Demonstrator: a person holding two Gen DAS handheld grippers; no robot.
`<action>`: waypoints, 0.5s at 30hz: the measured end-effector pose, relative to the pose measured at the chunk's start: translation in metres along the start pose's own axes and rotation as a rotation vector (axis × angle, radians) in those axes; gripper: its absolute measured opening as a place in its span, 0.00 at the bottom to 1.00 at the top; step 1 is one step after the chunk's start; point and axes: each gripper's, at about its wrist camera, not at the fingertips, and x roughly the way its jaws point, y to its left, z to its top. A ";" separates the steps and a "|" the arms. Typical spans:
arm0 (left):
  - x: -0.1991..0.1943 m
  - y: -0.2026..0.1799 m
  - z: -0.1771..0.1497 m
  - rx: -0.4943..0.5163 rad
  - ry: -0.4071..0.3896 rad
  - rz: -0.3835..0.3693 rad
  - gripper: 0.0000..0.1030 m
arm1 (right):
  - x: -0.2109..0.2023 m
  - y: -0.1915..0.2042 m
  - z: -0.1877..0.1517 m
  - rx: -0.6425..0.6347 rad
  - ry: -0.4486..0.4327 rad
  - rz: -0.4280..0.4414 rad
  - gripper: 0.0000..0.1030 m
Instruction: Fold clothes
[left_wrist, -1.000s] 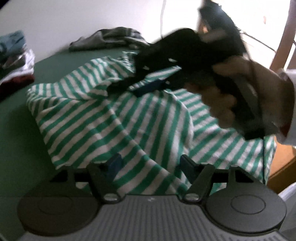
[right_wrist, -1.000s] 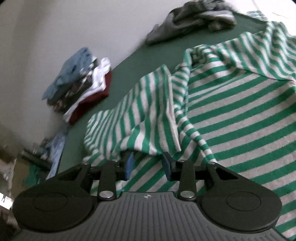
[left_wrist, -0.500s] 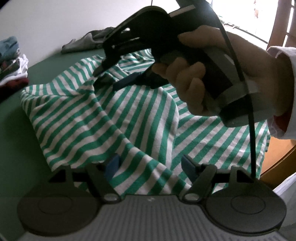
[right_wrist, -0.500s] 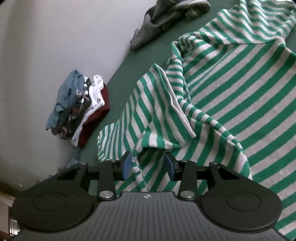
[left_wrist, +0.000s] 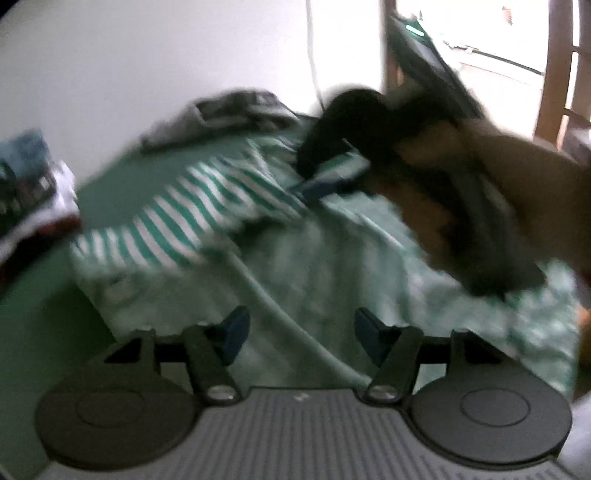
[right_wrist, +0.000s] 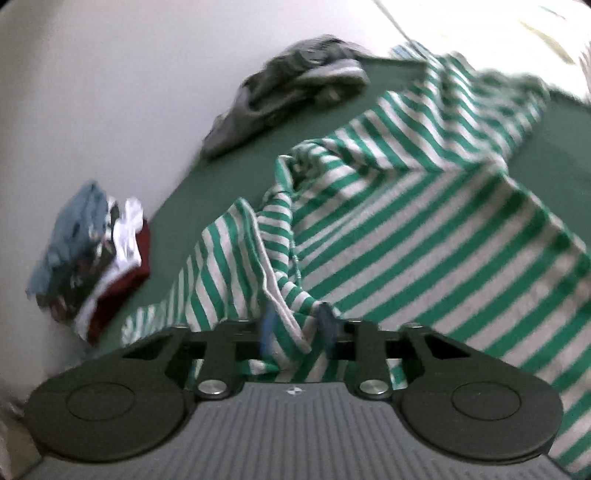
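Striped shirt (right_wrist: 424, 229) lies rumpled on the green bench (right_wrist: 229, 173); soft, light, floppy. Right hand-held gripper (right_wrist: 295, 326) is closing on a bunched hem, a good hold. Left hand-held gripper (left_wrist: 299, 332) gapes, narrowing slightly, empty.

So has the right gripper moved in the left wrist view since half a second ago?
Yes. The right gripper has dropped from level with the grey clothes pile down onto the striped shirt.

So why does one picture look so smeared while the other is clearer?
Left wrist view: motion blur smears the striped shirt and the hand, and the window glares white. Right wrist view: stripes fairly sharp, edges bent by the fisheye lens.
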 end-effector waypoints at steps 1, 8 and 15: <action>0.012 0.008 0.009 0.001 0.004 0.028 0.72 | -0.001 0.002 -0.001 -0.032 -0.002 0.002 0.14; 0.061 0.012 0.027 0.126 0.045 0.108 0.50 | 0.007 0.009 -0.006 -0.205 0.046 0.021 0.17; 0.040 0.007 0.028 0.120 -0.008 0.079 0.03 | -0.031 0.007 0.008 -0.280 -0.059 0.049 0.02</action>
